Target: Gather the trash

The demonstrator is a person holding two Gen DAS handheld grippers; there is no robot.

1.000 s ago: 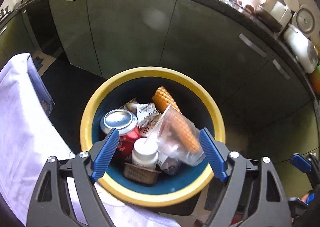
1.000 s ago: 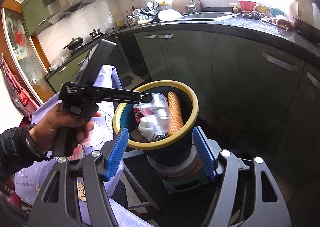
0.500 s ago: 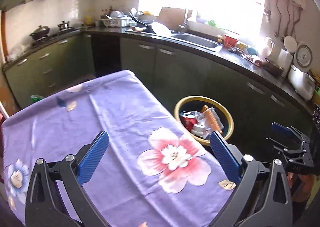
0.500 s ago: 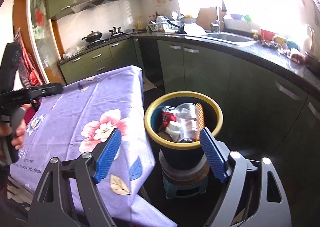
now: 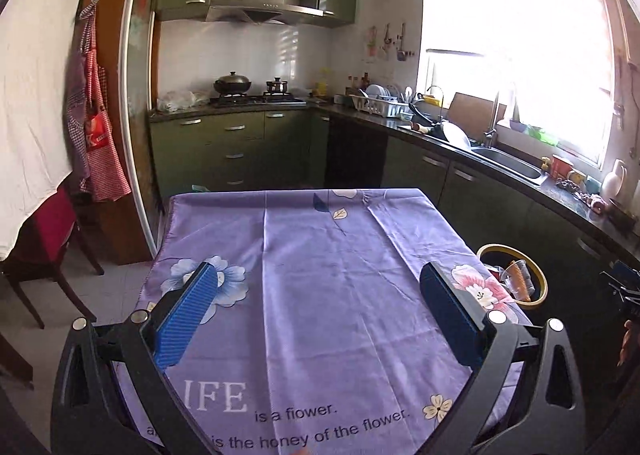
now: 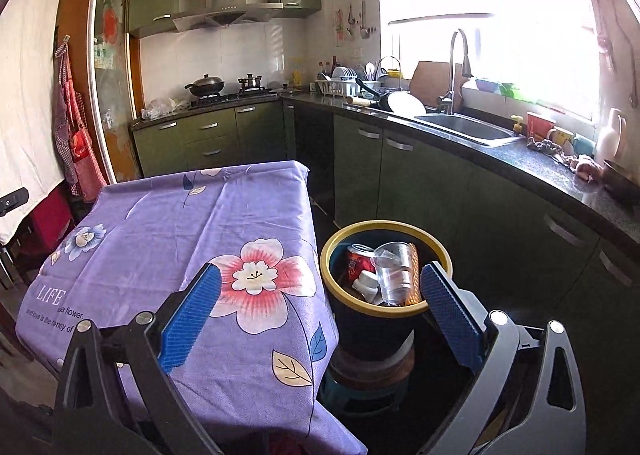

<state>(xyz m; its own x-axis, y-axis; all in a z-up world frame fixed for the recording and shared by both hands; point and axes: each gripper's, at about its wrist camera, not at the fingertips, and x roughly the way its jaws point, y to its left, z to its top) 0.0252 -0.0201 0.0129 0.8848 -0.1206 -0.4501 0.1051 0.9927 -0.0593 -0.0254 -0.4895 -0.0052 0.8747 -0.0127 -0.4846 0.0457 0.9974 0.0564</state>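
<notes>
A dark bin with a yellow rim [image 6: 436,241] stands on a stool beside the table's right edge; it also shows in the left wrist view [image 5: 541,283]. It holds a red can [image 6: 354,261], a clear plastic cup [image 6: 394,273], a white bottle [image 6: 368,283] and an orange ridged piece [image 6: 414,275]. My left gripper [image 5: 320,313] is open and empty above the purple flowered tablecloth [image 5: 320,255]. My right gripper [image 6: 320,313] is open and empty, over the table's corner, near the bin.
Green kitchen cabinets with a dark counter [image 6: 520,159] run along the right and back, with a sink [image 6: 464,127] and a stove with pots [image 5: 240,89]. A chair with red cloth [image 5: 44,243] stands left of the table [image 6: 160,223].
My left gripper has drawn back from above the bin and turned left over the table. My right gripper has pulled back and up from the bin. Both stayed open.
</notes>
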